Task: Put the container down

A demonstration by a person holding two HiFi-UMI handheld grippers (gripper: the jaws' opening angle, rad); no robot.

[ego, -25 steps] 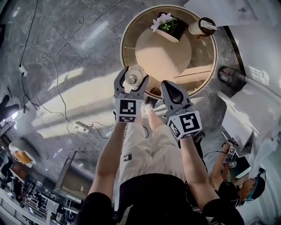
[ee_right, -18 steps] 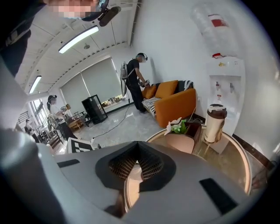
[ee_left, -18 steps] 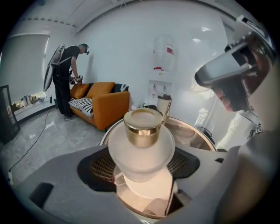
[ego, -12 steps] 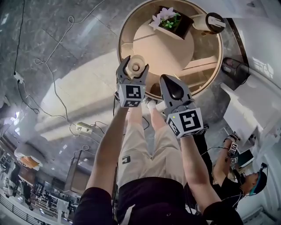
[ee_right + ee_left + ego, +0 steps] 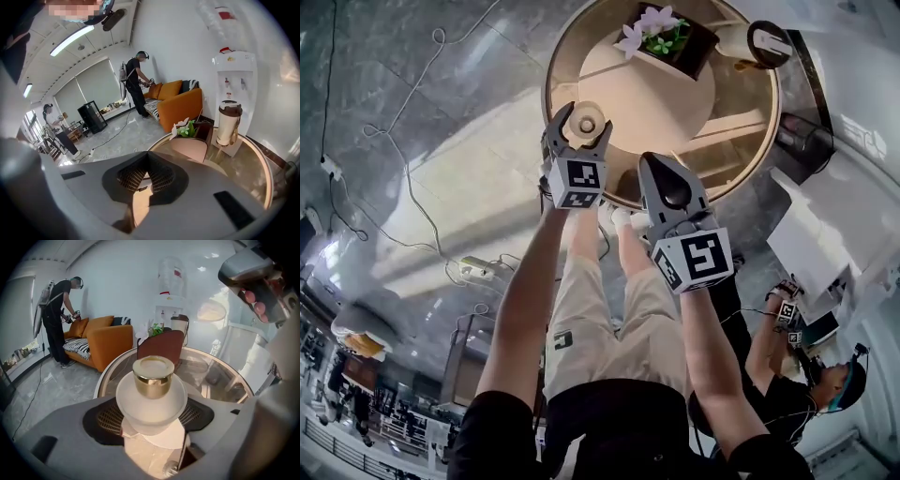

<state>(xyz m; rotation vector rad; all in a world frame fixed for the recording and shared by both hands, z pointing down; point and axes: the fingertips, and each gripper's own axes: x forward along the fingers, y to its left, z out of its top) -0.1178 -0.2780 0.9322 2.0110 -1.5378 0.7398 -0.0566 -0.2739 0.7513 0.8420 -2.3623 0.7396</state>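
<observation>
Grey left tongs (image 5: pixel 579 120), beige shorts (image 5: pixel 600 314), black shirt (image 5: pixel 619 427)

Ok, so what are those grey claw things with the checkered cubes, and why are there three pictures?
Those are two grippers, tools with two jaws each, and a person holds one in each hand. The patterned cubes are just part of them. One picture comes from a camera on the person's head, looking down at their arms. The other two come from small cameras riding on each gripper, looking along its jaws. The left gripper holds a frosted white jar with a gold lid between its jaws, up by the near edge of the round table. The right gripper is closed and holds nothing. On the table stand a dark planter with flowers and a cream jug.
</observation>
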